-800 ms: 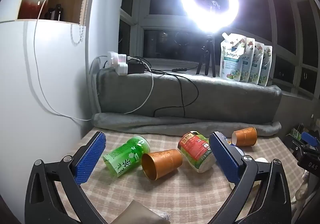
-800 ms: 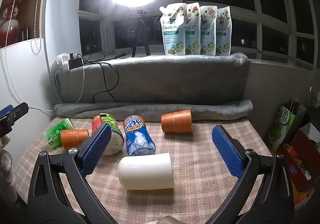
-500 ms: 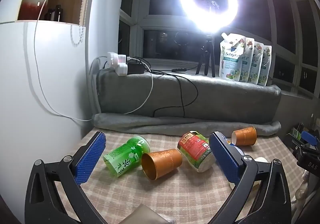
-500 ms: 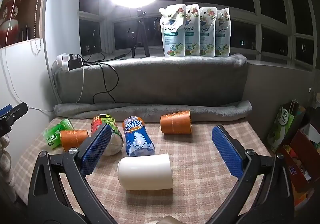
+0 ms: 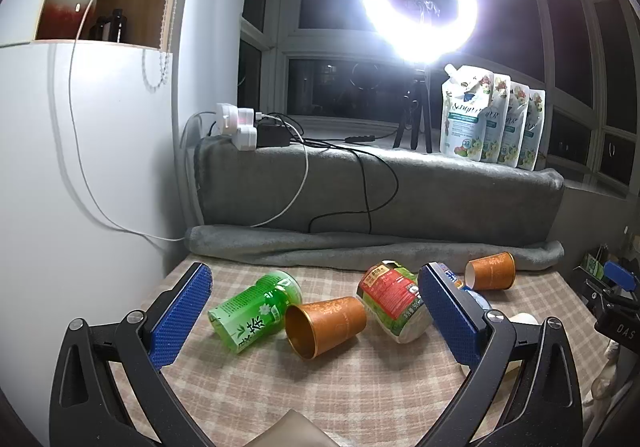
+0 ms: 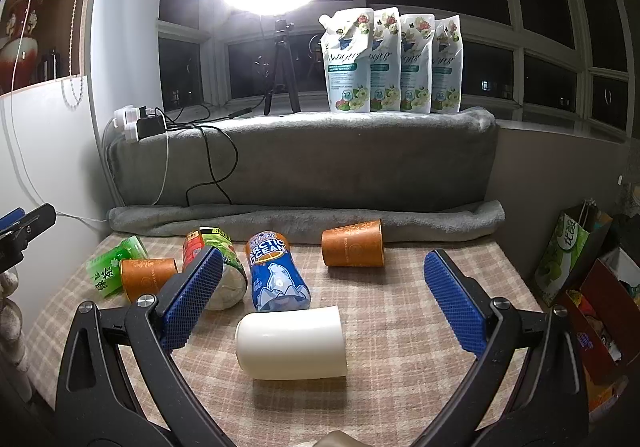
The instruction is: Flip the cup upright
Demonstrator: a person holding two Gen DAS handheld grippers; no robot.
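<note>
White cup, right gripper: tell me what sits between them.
Nothing visible does. The white cup lies on its side on the checked cloth, straight ahead of the open right gripper, with bare cloth before it. The blue can lies just behind the cup, not in the path.

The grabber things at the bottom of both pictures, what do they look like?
Both look the same. The left gripper and right gripper each have two black plastic arms with triangle-shaped cutouts and silver screw heads. Their fingers carry flat blue pads with a bumpy grid texture. No cables or sleeves show.
</note>
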